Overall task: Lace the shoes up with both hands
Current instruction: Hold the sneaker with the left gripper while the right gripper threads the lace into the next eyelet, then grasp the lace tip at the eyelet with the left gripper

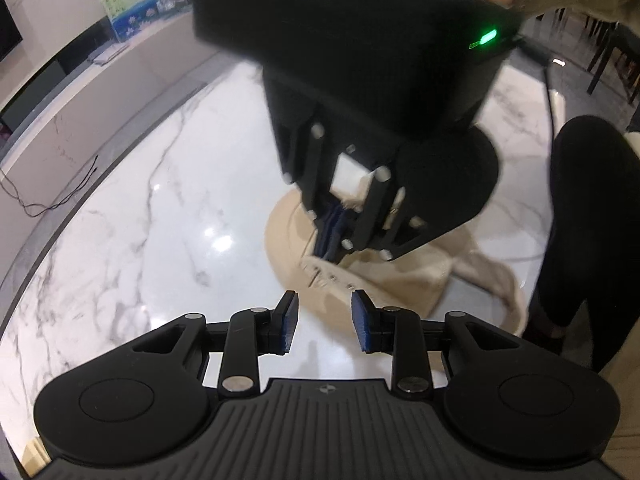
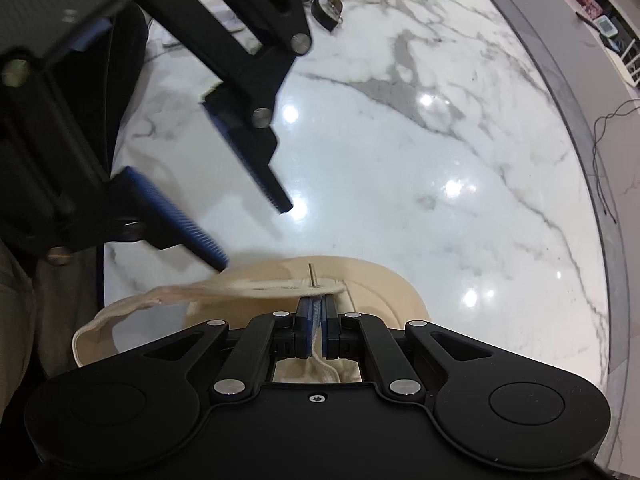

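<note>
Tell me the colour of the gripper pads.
Blue, ribbed. Clearest in the right wrist view on the left gripper's pads.

The shoe (image 1: 360, 280) is sitting on the table (image 1: 160, 200), with the right gripper (image 1: 334, 236) above it and the left gripper (image 1: 324, 322) just near of it. In the right wrist view, a watch (image 2: 324, 0) is lying at the table's far side.
</note>
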The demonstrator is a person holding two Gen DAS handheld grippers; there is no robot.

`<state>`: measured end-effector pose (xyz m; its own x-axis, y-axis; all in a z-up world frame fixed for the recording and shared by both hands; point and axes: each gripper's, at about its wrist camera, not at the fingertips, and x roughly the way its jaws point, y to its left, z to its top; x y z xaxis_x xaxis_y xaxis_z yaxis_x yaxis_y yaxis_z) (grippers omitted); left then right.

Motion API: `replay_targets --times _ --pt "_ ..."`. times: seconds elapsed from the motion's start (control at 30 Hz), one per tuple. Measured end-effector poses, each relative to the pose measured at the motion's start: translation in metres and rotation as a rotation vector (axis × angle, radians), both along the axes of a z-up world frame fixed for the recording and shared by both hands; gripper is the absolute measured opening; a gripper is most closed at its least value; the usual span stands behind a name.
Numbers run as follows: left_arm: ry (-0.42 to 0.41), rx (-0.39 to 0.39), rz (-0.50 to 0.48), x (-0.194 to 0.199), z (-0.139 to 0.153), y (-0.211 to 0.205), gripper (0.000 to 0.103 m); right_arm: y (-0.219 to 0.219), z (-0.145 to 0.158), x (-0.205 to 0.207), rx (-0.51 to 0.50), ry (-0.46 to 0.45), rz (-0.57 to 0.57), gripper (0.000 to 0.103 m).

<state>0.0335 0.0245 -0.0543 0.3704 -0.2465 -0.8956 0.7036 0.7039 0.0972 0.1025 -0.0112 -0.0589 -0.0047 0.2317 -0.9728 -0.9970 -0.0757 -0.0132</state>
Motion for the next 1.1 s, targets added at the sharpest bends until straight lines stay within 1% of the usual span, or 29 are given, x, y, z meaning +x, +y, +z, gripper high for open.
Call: replay_targets --times 0.07,0.2,0.27,0.33,0.4,0.5,0.57,0.67,0.8,0.87,0.93,1.0,1.03,1.1 --pt "-0.014 0.025 -0.028 0.002 -0.008 -0.005 0.028 0.0 0.0 0.0 0.006 -0.001 0.001 0.002" --pt "-0.064 0.102 -0.116 0.01 -0.029 -0.022 0.022 -0.003 0.0 0.002 0.021 0.005 -0.011 0.003" --pt "-0.078 0.114 -0.149 0.014 -0.034 -0.025 0.021 -0.006 0.001 0.002 0.03 0.0 -0.012 0.005" --pt "-0.08 0.11 -0.172 0.017 -0.036 -0.028 0.017 -0.009 0.003 0.002 0.036 -0.009 -0.014 0.02" --pt "-0.07 0.101 -0.186 0.02 -0.036 -0.029 0.017 -0.013 0.006 0.002 0.047 -0.021 -0.018 0.028" --pt "-0.067 0.112 -0.207 0.026 -0.04 -0.034 0.016 -0.019 0.011 0.002 0.056 -0.023 -0.029 0.028" --pt "-0.067 0.121 -0.214 0.029 -0.042 -0.036 0.015 -0.023 0.013 0.001 0.057 -0.024 -0.039 0.028" --pt "-0.056 0.129 -0.224 0.038 -0.042 -0.033 0.009 -0.032 0.018 0.0 0.064 -0.025 -0.068 0.028" --pt "-0.049 0.137 -0.219 0.046 -0.044 -0.031 0.005 -0.045 0.025 -0.001 0.096 0.003 -0.131 0.028" --pt "-0.045 0.136 -0.21 0.048 -0.044 -0.03 0.004 -0.055 0.03 -0.005 0.109 0.004 -0.18 0.028" --pt "-0.044 0.134 -0.197 0.039 -0.043 -0.024 0.004 -0.063 0.033 -0.01 0.116 0.001 -0.223 0.029" --pt "-0.042 0.131 -0.171 0.035 -0.04 -0.023 0.003 -0.068 0.035 -0.011 0.123 0.011 -0.259 0.032" --pt "-0.042 0.127 -0.16 0.033 -0.039 -0.022 0.003 -0.074 0.037 -0.013 0.133 0.025 -0.304 0.035" --pt "-0.046 0.119 -0.134 0.029 -0.037 -0.02 0.003 -0.082 0.038 -0.016 0.147 0.048 -0.386 0.037"
